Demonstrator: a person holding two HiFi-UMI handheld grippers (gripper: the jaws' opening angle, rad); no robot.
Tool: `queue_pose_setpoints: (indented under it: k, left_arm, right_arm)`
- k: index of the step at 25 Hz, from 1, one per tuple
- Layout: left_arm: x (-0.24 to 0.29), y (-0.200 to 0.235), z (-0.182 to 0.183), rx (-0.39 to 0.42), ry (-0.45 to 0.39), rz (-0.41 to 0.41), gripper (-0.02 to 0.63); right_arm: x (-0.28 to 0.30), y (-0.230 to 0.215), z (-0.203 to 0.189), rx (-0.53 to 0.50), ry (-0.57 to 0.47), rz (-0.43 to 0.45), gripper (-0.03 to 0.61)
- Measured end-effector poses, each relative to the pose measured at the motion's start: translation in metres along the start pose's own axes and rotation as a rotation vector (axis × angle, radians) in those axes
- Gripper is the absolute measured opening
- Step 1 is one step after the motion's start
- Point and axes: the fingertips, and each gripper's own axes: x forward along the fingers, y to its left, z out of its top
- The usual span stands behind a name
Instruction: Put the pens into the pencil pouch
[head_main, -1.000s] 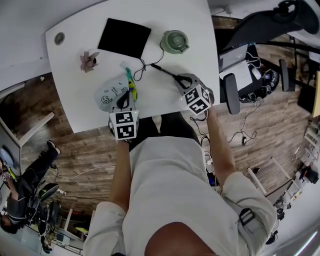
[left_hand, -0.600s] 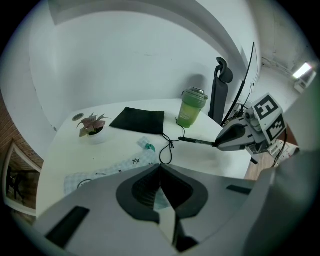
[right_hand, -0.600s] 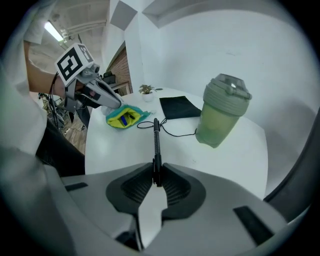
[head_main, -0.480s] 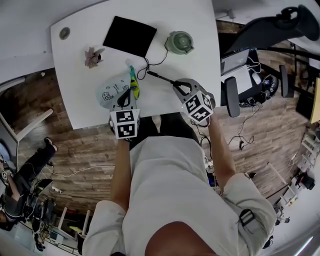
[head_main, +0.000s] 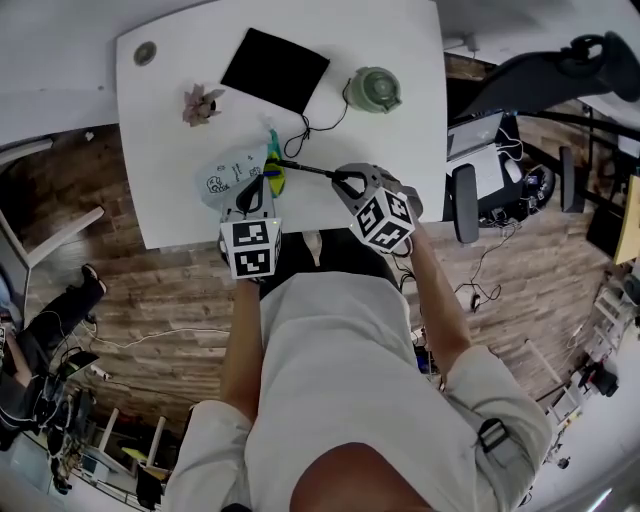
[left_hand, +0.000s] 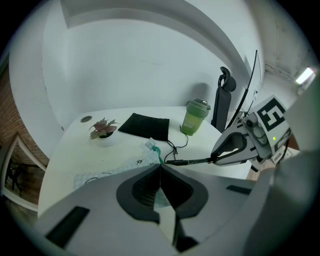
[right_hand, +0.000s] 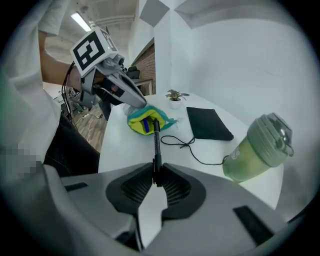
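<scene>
A pale printed pencil pouch (head_main: 222, 176) lies near the table's front edge, its yellow-green mouth (right_hand: 145, 121) held agape. My left gripper (head_main: 256, 192) is shut on the pouch's fabric (left_hand: 117, 166) at the near lip of the mouth. My right gripper (head_main: 340, 180) is shut on the back end of a black pen (right_hand: 155, 142). The pen (head_main: 305, 168) points left, and its tip is at the pouch mouth. A blue pen (right_hand: 144, 125) shows inside the pouch. In the left gripper view the pen (left_hand: 190, 161) crosses just above my shut left gripper (left_hand: 160, 167).
A green lidded bottle (head_main: 376, 88), a black flat pad (head_main: 275, 70) and a small potted plant (head_main: 200, 103) stand at the back of the white table (head_main: 400, 140). A black cord (head_main: 315, 122) loops beyond the pen. An office chair (head_main: 465, 200) is to the right.
My right gripper has carried the black pen leftward and a little up, rolling as it went, so the tip now reaches the pouch mouth. My left gripper keeps its hold on the pouch.
</scene>
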Motion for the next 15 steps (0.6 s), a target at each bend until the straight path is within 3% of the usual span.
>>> queue_pose_setpoints:
  k: [15]
  left_arm:
    - [-0.015, 0.008, 0.008, -0.03, -0.053, 0.008, -0.005]
  right_arm:
    - [0.032, 0.017, 0.049, -0.185, 0.016, 0.08, 0.06]
